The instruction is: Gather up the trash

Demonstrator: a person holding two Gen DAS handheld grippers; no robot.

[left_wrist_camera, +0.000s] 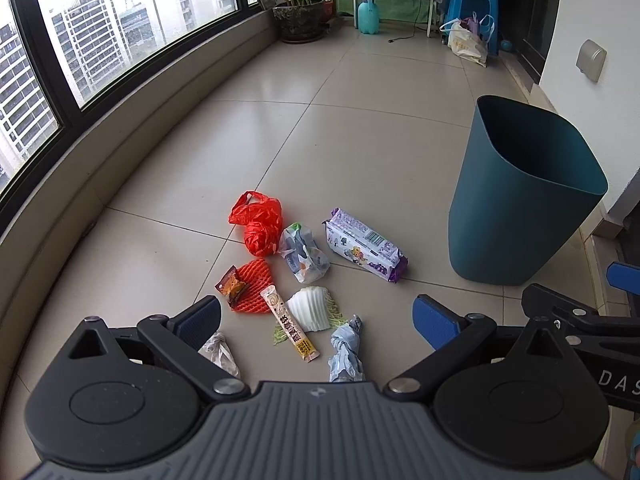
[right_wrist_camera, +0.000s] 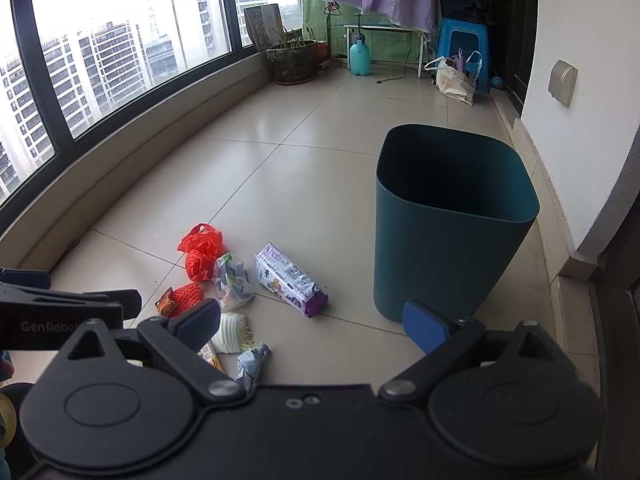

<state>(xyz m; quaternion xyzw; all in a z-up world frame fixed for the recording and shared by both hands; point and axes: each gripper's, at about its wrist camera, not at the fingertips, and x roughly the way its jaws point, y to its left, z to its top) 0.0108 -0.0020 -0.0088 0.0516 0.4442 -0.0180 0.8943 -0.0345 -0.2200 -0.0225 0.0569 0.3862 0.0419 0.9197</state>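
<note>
Trash lies on the tiled floor: a red plastic bag (left_wrist_camera: 256, 229) (right_wrist_camera: 200, 254), a crumpled printed bag (left_wrist_camera: 303, 254) (right_wrist_camera: 233, 282), a purple-white wipes pack (left_wrist_camera: 365, 245) (right_wrist_camera: 290, 280), orange foam netting (left_wrist_camera: 252, 286) with a brown snack wrapper (left_wrist_camera: 231, 287), a sachet stick (left_wrist_camera: 290, 328), a white foam net (left_wrist_camera: 314, 308) (right_wrist_camera: 232, 330), a knotted blue-grey wad (left_wrist_camera: 346, 350) (right_wrist_camera: 252, 362) and a crumpled white bag (left_wrist_camera: 220, 354). A teal bin (left_wrist_camera: 520, 200) (right_wrist_camera: 452, 228) stands to the right. My left gripper (left_wrist_camera: 316, 320) is open above the pile. My right gripper (right_wrist_camera: 312, 326) is open and empty, left of the bin's base.
A curved window wall (left_wrist_camera: 120, 128) runs along the left. At the far end stand a potted plant (left_wrist_camera: 300, 20), a teal spray bottle (left_wrist_camera: 368, 16), a white bench, a blue stool (left_wrist_camera: 472, 8) and a shopping bag (left_wrist_camera: 468, 42). A white wall (right_wrist_camera: 580, 120) is on the right.
</note>
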